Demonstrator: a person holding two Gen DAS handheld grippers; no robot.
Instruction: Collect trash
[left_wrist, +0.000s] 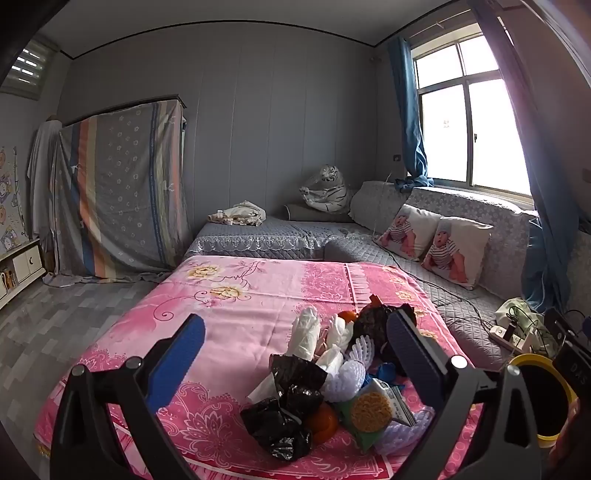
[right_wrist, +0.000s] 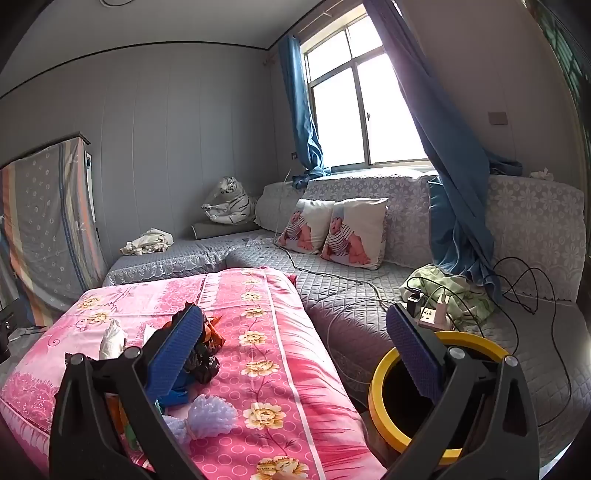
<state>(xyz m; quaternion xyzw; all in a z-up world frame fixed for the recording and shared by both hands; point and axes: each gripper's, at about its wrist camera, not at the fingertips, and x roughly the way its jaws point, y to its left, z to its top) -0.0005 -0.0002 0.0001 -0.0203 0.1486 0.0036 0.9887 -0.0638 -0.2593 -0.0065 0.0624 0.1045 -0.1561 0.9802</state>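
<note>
Faintly, "DAS" on black block (left_wrist: 574, 363) beside yellow-rimmed bin (left_wrist: 535, 398).

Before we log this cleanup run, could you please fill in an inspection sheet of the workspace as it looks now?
Surface: pink floral cloth over a low table, lying flat.
Job's things: trash pile on the cloth: black bags, tissues, foam nets, a noodle packet; yellow-rimmed bin beside the table.
Clutter: green cloth on the sofa.
Grippers: left claw open, above the pile, holding nothing; right claw open, empty.
Cables: power strip with plugs and black leads on the sofa.
Surroundings: window, blue curtains, two cushions, plush tiger.
</note>
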